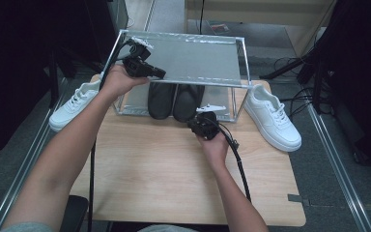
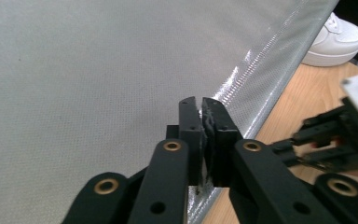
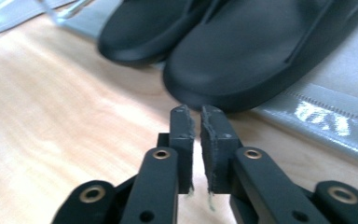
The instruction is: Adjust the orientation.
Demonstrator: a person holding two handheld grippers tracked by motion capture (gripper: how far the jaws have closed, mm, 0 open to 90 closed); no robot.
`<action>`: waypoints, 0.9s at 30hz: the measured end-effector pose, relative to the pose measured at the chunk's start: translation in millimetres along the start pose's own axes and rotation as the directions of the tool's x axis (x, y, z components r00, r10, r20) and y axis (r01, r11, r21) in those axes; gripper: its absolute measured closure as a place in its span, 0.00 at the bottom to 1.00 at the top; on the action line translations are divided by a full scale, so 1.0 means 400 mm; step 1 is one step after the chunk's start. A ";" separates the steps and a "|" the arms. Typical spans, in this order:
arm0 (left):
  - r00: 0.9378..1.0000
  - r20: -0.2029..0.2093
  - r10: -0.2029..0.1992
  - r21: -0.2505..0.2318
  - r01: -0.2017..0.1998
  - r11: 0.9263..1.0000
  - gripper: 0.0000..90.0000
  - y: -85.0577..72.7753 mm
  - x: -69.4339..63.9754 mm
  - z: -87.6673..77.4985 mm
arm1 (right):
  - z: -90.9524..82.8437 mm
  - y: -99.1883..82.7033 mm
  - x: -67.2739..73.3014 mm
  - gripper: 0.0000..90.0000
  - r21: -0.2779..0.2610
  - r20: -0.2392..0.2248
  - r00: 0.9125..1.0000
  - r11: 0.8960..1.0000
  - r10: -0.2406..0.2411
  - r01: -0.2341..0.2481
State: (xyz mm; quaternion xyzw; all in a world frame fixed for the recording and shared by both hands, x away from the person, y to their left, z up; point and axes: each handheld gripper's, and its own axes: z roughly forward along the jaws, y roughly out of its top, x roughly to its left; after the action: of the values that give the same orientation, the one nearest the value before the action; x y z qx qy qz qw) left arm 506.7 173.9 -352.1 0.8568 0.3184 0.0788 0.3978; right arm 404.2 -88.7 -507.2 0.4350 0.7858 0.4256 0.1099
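Black slippers sit on the rack's lower shelf; right gripper, slightly parted, hovers just before them, grasping nothing; left gripper, barely parted, empty above the top shelf.

The two slippers on the lower shelf are plain matte black. The two sneakers are white all over, laces included. The rack has a silver metal frame and pale grey fabric shelves with a fine dotted weave and glossy silvery edging. The table is light wood with a soft grain. Both grippers, left and right, are black; brass-coloured rivets dot their jaws
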 end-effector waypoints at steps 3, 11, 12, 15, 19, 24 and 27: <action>1.000 0.015 -0.010 0.002 0.010 1.000 0.86 0.001 -0.003 -0.008 | -0.028 -0.004 0.005 0.86 0.005 -0.024 0.999 1.000 -0.022 0.022; 0.998 0.064 -0.014 0.009 0.013 1.000 0.65 -0.002 -0.046 -0.054 | -0.129 -0.012 0.004 0.70 0.002 -0.074 0.997 0.999 -0.036 0.036; 0.997 0.071 -0.025 0.001 0.025 1.000 0.62 -0.006 -0.053 -0.061 | -0.142 -0.013 0.003 0.68 -0.002 -0.081 0.996 0.999 -0.043 0.043; 0.995 0.088 -0.037 -0.022 0.039 0.999 0.56 -0.023 -0.072 -0.079 | -0.182 -0.023 0.001 0.64 -0.043 -0.100 0.992 0.996 -0.080 0.076; 0.996 0.087 -0.022 -0.024 0.024 0.999 0.53 -0.048 -0.104 -0.100 | -0.228 -0.039 -0.006 0.62 -0.061 -0.109 0.990 0.995 -0.088 0.081; 0.995 0.097 -0.003 -0.039 0.007 0.999 0.51 -0.091 -0.138 -0.111 | -0.284 -0.066 -0.024 0.58 -0.060 -0.108 0.990 0.995 -0.088 0.082; 0.995 0.102 -0.008 -0.038 0.012 0.999 0.49 -0.112 -0.147 -0.110 | -0.315 -0.083 -0.043 0.57 -0.070 -0.100 0.992 0.995 -0.072 0.065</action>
State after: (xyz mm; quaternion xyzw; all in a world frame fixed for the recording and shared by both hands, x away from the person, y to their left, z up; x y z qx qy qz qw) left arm 422.0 187.5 -348.4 0.8504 0.3003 0.0392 0.4303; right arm 326.4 -183.2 -458.8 0.3814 0.7904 0.4693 0.0982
